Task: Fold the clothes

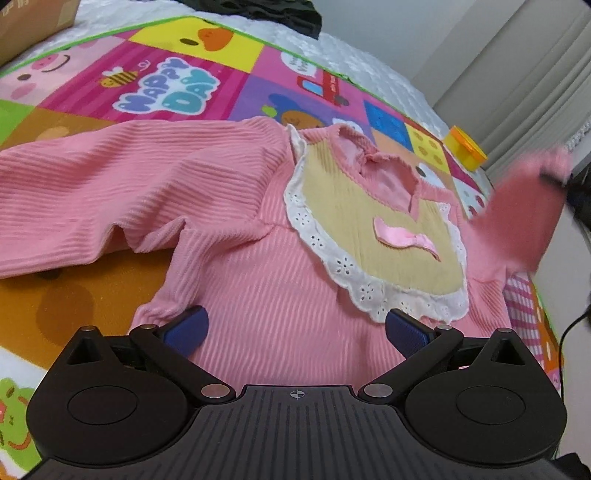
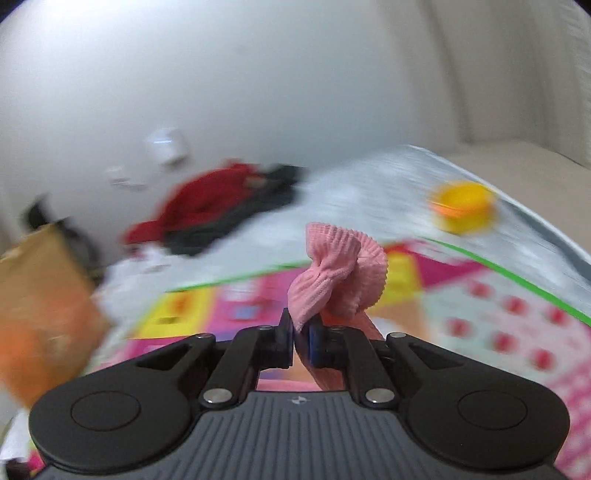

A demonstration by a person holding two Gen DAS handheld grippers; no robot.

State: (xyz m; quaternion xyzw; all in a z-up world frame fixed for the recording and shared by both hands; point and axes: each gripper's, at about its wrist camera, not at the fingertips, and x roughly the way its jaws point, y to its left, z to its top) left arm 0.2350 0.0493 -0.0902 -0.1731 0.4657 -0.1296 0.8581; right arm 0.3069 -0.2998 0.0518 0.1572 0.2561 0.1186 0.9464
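Note:
A pink ribbed child's top (image 1: 258, 273) with a yellow lace-edged bib and a pink bow lies front up on a colourful play mat (image 1: 177, 74). My left gripper (image 1: 297, 330) hovers open over its lower body, blue pads spread wide with only flat fabric below them. One sleeve stretches out to the left. The other sleeve (image 1: 524, 206) is lifted off the mat at the right, blurred. In the right wrist view my right gripper (image 2: 301, 332) is shut on that sleeve's bunched cuff (image 2: 336, 273), which bulges above the pads.
A yellow and orange tub (image 1: 465, 147) (image 2: 461, 210) stands near the mat's far corner. Red and dark clothes (image 2: 221, 210) lie heaped on the white quilt (image 2: 369, 192). A cardboard box (image 1: 33, 22) (image 2: 40, 295) sits at the left. A wall and curtain lie beyond the bed.

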